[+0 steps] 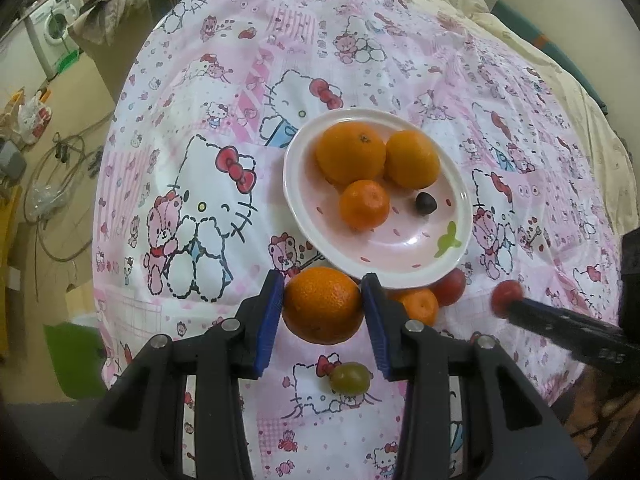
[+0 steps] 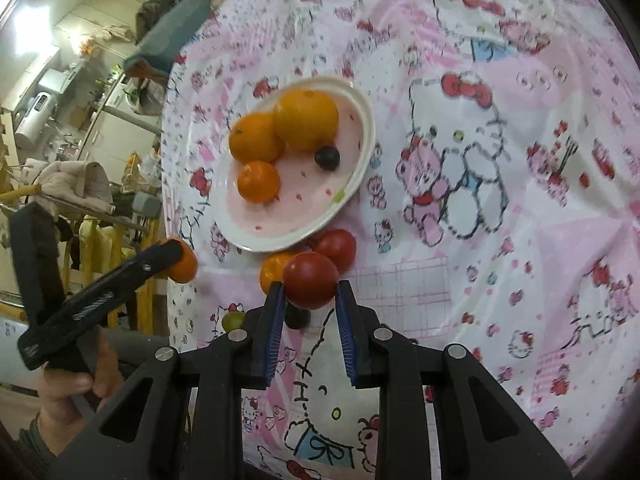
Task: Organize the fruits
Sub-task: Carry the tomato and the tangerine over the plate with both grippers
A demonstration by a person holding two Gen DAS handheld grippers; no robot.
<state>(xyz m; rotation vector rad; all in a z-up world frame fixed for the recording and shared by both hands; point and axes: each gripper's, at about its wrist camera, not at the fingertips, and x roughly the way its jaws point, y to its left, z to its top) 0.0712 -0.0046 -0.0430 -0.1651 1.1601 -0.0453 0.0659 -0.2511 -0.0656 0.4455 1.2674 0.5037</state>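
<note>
A: Left wrist view: my left gripper (image 1: 323,300) clamps an orange (image 1: 322,305) just short of the plate (image 1: 384,269).
B: And your right?
A: My right gripper (image 2: 310,294) pinches a red fruit (image 2: 311,280) near the plate's rim.
B: What's on the plate?
A: Three oranges (image 1: 351,153) and a dark berry (image 1: 425,203); a green grape (image 1: 349,377) lies on the cloth (image 1: 208,80).

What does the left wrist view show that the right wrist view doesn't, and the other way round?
Only the left wrist view: the washing machine and the left gripper head-on, clamped on an orange. Only the right wrist view: the hand holding that gripper, and a dark fruit under the red fruit that the right gripper grips. Both: the plate with three oranges and a dark fruit, and the green grape.
</note>
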